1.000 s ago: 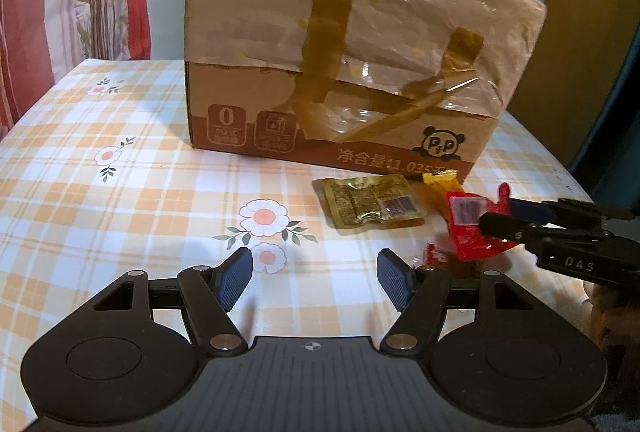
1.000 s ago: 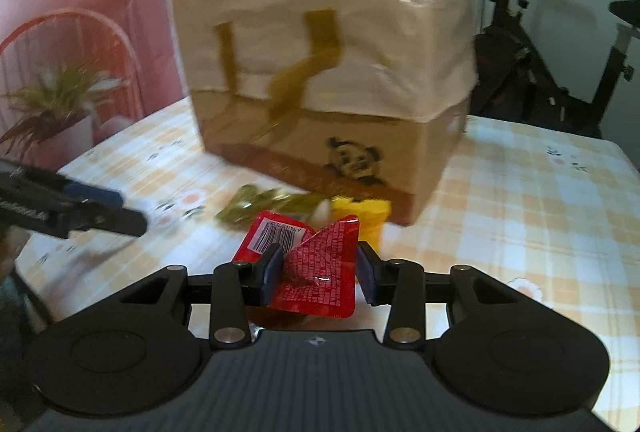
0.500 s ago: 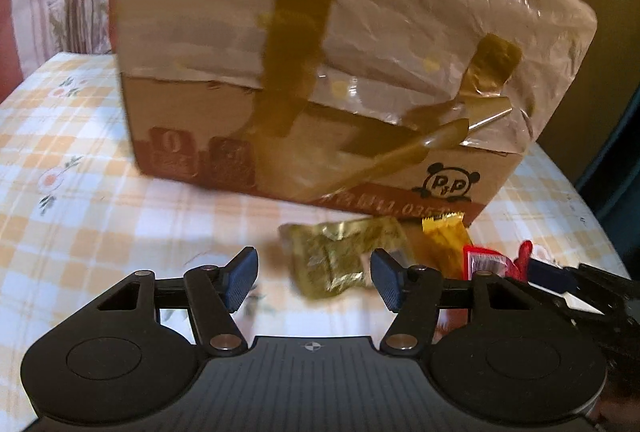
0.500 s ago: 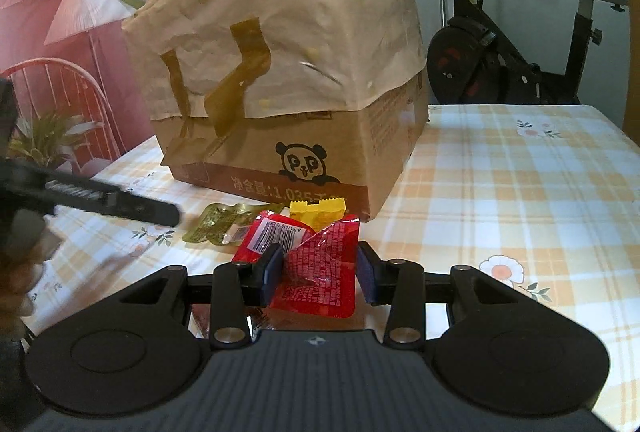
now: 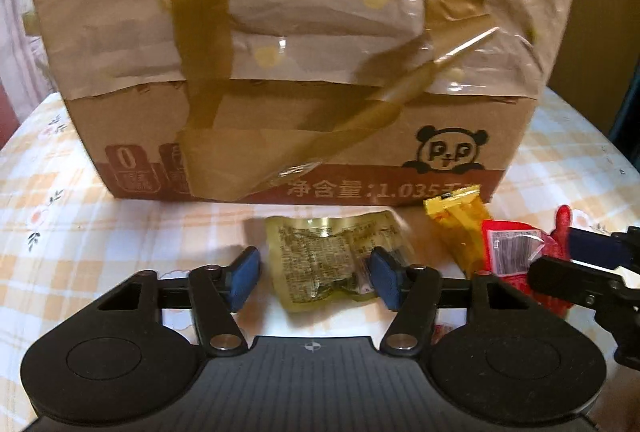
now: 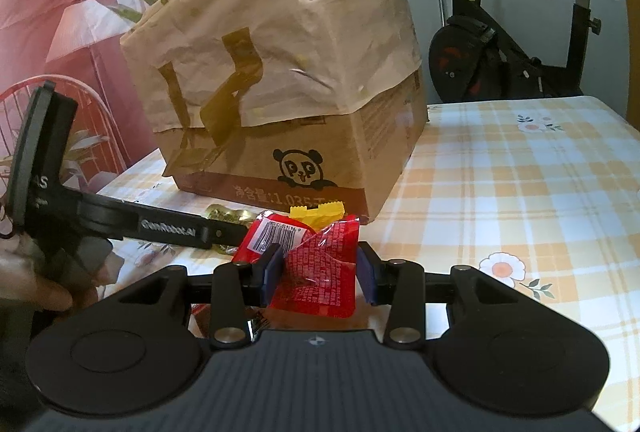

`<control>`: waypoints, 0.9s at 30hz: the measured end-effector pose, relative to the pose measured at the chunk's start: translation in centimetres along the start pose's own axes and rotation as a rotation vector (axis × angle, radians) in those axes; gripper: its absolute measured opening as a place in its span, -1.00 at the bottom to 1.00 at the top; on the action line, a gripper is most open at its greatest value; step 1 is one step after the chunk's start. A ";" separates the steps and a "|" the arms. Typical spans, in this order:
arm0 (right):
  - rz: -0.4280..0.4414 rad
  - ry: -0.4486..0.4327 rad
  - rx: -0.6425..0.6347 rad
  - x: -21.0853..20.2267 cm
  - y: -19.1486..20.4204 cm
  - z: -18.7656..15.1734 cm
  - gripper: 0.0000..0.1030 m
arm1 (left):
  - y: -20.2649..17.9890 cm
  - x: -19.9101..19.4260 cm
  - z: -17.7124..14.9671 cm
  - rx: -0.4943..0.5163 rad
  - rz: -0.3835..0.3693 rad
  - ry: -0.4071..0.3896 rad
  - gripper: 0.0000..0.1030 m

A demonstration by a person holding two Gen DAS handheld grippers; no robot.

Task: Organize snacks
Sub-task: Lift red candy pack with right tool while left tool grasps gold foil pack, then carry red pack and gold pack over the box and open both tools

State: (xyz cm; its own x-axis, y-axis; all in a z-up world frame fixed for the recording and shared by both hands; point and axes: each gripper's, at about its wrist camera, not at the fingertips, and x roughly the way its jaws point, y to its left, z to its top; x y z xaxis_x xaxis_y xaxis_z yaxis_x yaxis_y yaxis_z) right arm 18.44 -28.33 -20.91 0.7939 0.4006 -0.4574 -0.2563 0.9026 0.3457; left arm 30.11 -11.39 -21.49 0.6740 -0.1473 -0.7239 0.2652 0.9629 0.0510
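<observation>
A big cardboard box point(image 5: 304, 120) with a panda logo stands on the checked tablecloth; it also shows in the right wrist view point(image 6: 304, 136). In front of it lie a green-gold snack packet point(image 5: 320, 260) and a yellow packet point(image 5: 460, 228). My left gripper point(image 5: 314, 278) is open, its jaws either side of the green-gold packet's near end. My right gripper point(image 6: 318, 274) is shut on a red snack packet point(image 6: 320, 272), held just above the table; this packet point(image 5: 512, 256) also shows at the right of the left wrist view.
The table point(image 6: 520, 192) with its floral checked cloth stretches to the right of the box. An exercise bike point(image 6: 500, 64) stands behind the table. A red chair point(image 6: 80, 120) and a plant are at the far left. Another red wrapper point(image 5: 442, 330) lies under my left gripper.
My left gripper has moved forward and right, from open table to straddling the green-gold packet. My right gripper has kept hold of the red packet and turned a little rightward.
</observation>
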 end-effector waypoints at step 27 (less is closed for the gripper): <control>-0.001 0.005 0.004 0.0 -0.1 0.0 -0.18 | 4.7 -9.3 -0.9 -0.064 -0.050 -0.162 -0.98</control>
State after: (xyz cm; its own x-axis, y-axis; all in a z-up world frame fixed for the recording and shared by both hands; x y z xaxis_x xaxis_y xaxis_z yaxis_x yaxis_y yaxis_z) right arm 18.46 -28.44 -21.00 0.7917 0.4004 -0.4615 -0.2530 0.9024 0.3488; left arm 24.48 -5.29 -15.09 0.7648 -0.2249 -0.6037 0.2604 0.9650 -0.0297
